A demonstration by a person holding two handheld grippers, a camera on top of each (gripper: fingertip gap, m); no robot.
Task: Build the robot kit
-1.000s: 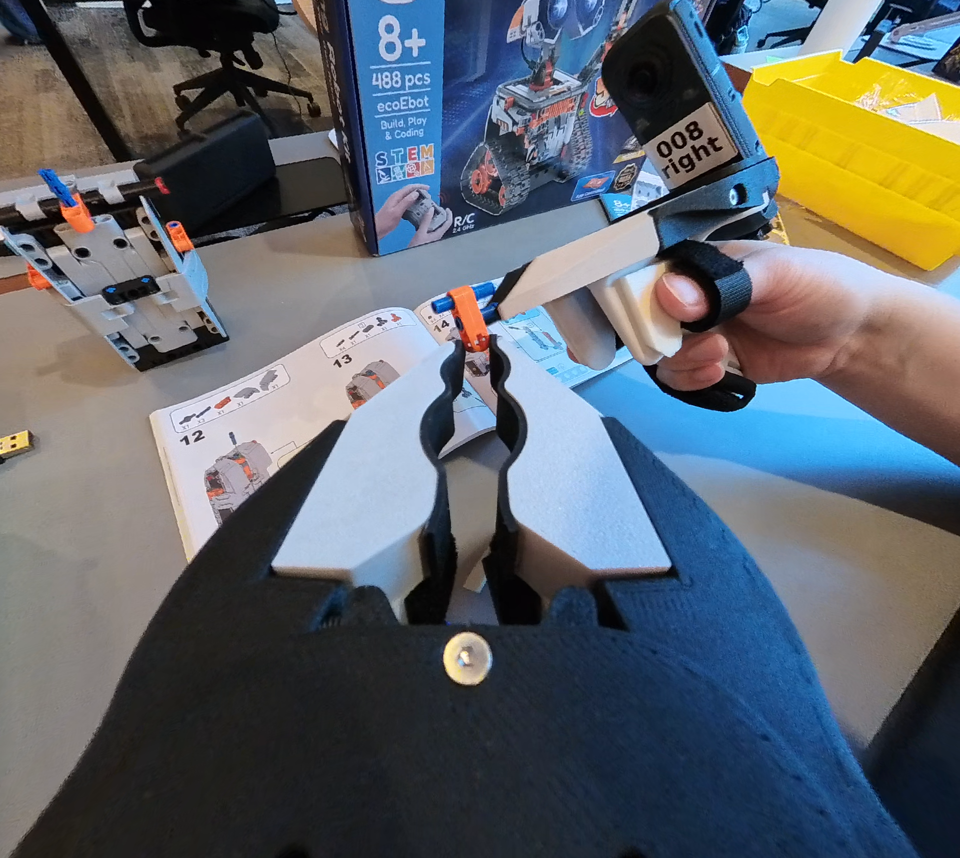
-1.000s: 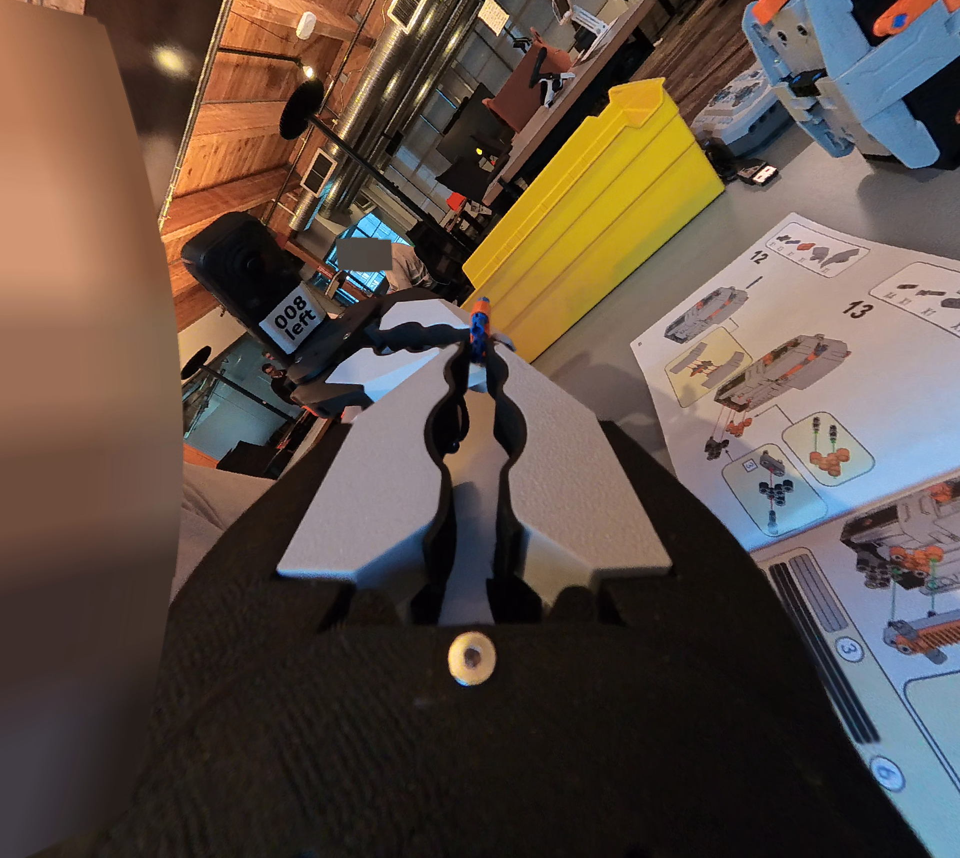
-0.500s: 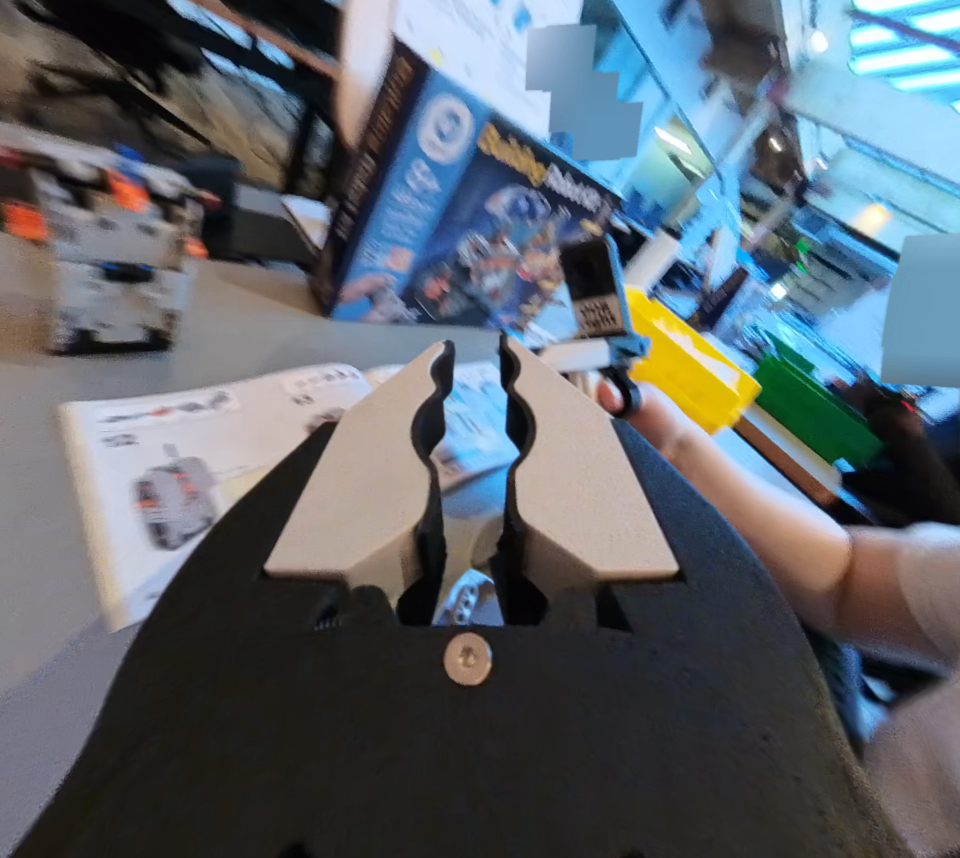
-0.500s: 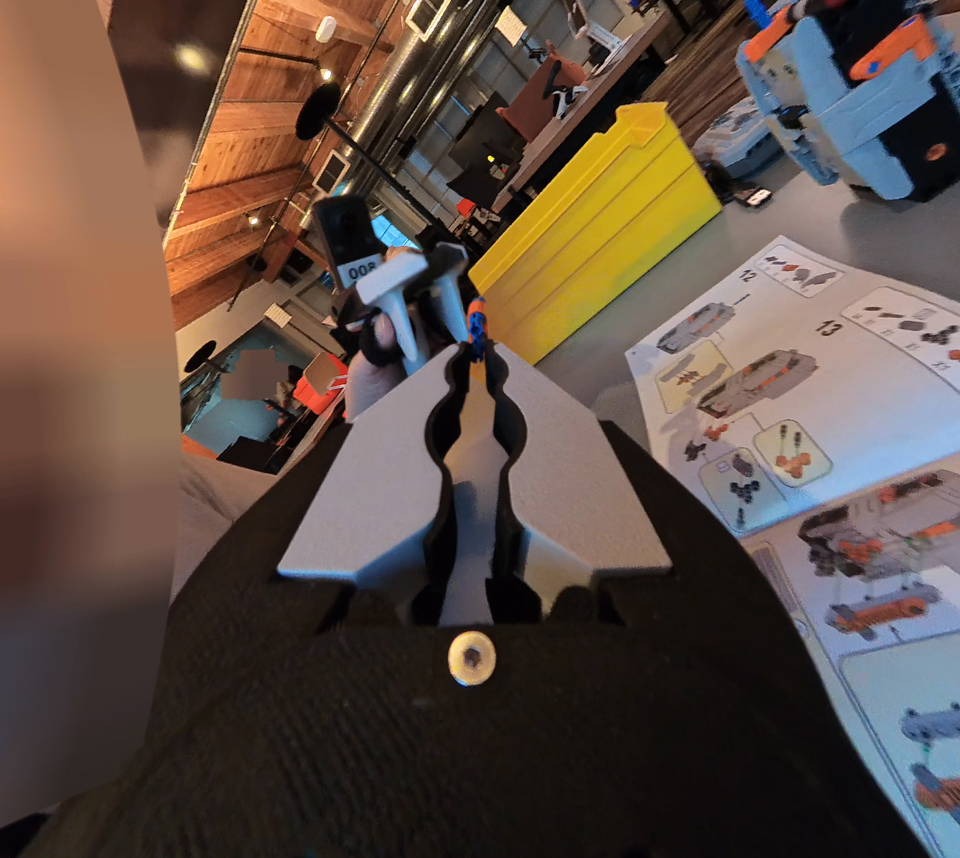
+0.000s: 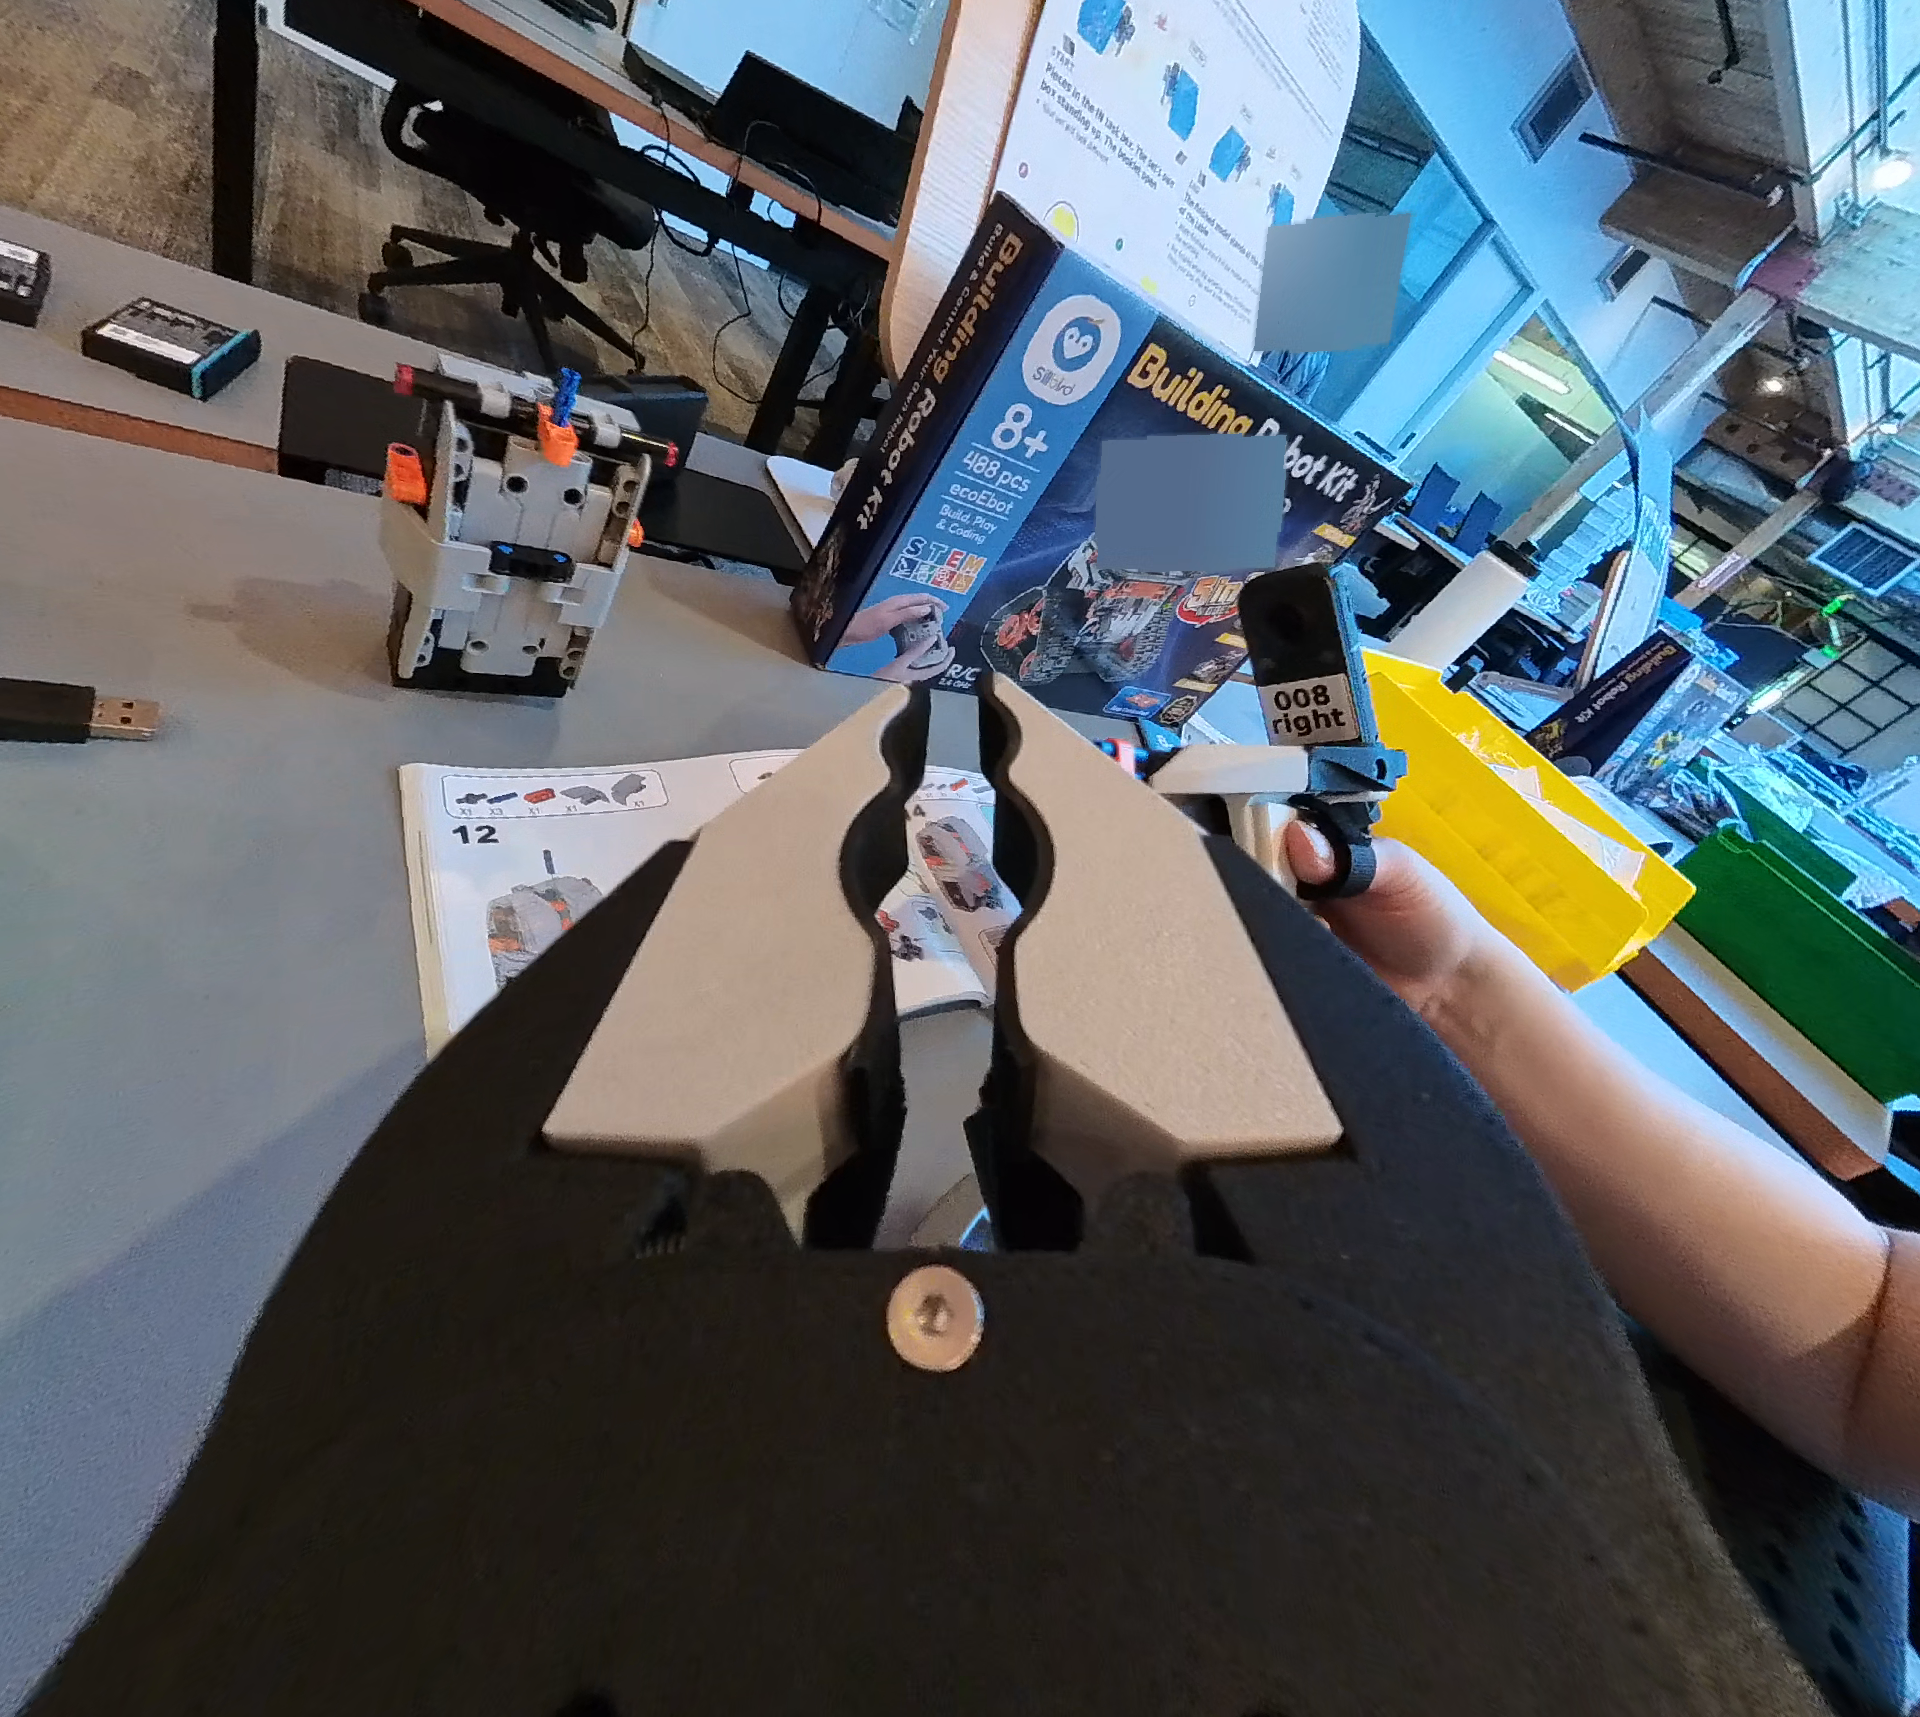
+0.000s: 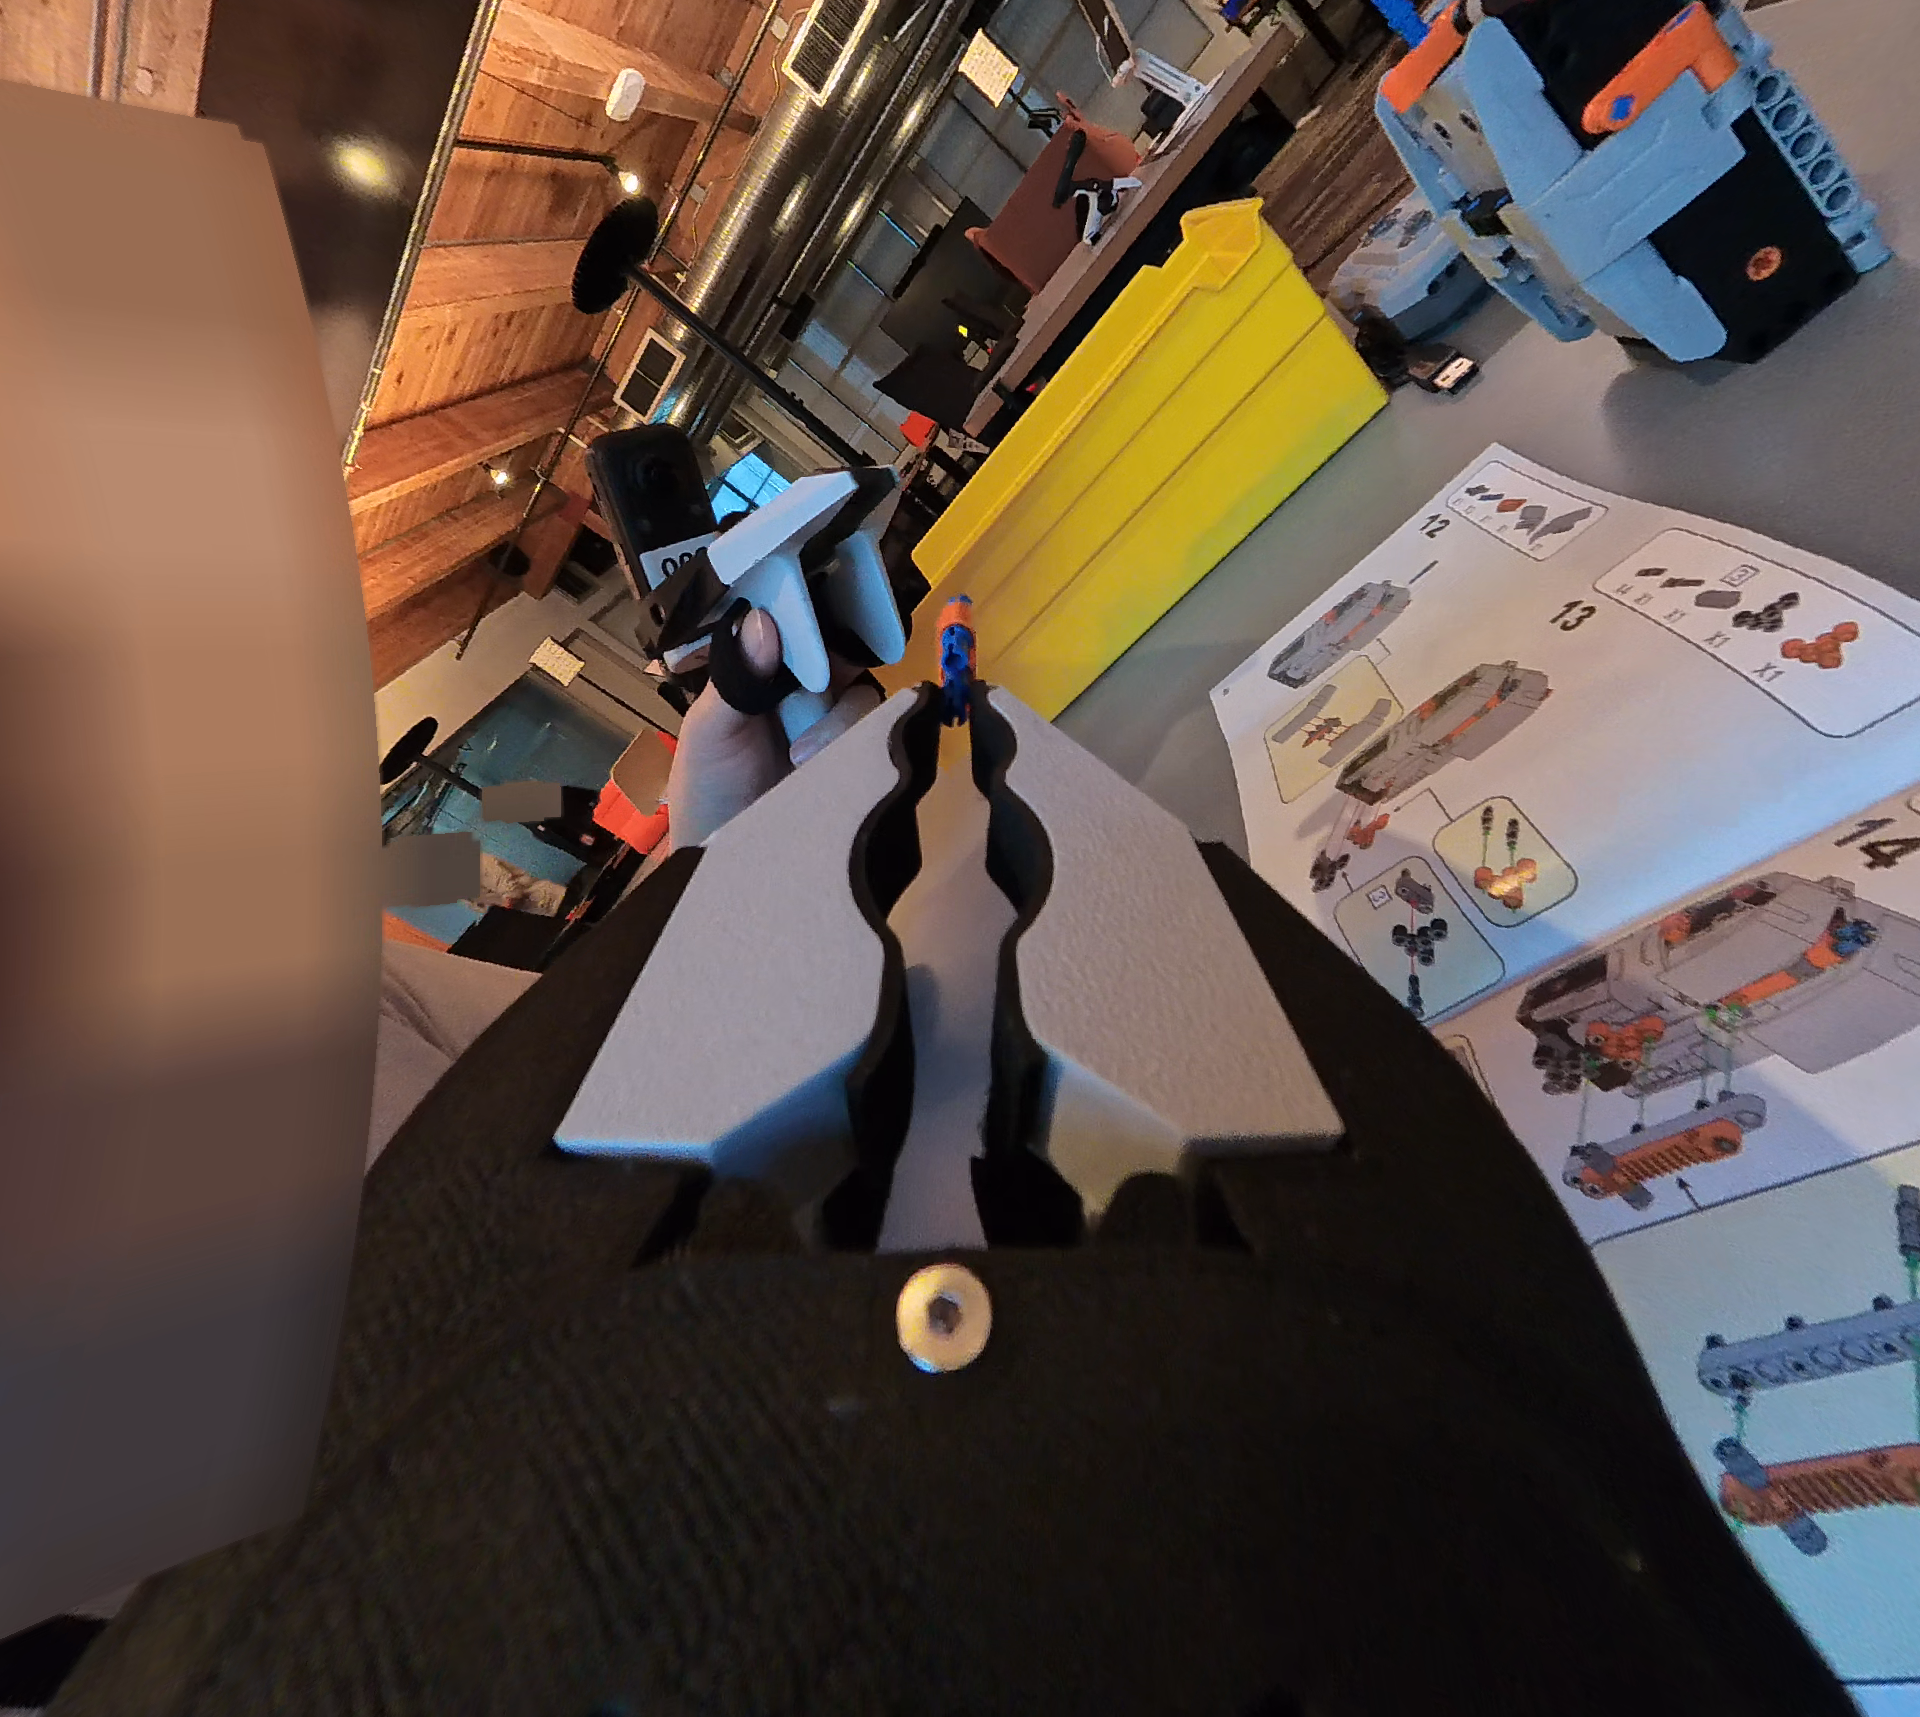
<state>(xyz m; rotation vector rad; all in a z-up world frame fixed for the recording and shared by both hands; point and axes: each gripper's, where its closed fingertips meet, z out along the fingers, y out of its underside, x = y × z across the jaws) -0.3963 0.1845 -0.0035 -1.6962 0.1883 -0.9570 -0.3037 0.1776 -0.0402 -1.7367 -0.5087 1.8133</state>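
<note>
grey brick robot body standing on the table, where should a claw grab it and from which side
Probably the grey brick robot body across its flat grey side panels at mid-height, coming in from above or the front. It stands upright, and the orange connectors and top axle look likelier to pop off.

bin (image 6: 1164, 462): glossy yellow plastic | manual (image 6: 1621, 732): smooth paper | table (image 5: 187, 940): matt grey

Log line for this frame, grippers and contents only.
left gripper: open, empty | right gripper: shut on small orange-blue piece | both above instruction booklet
</note>
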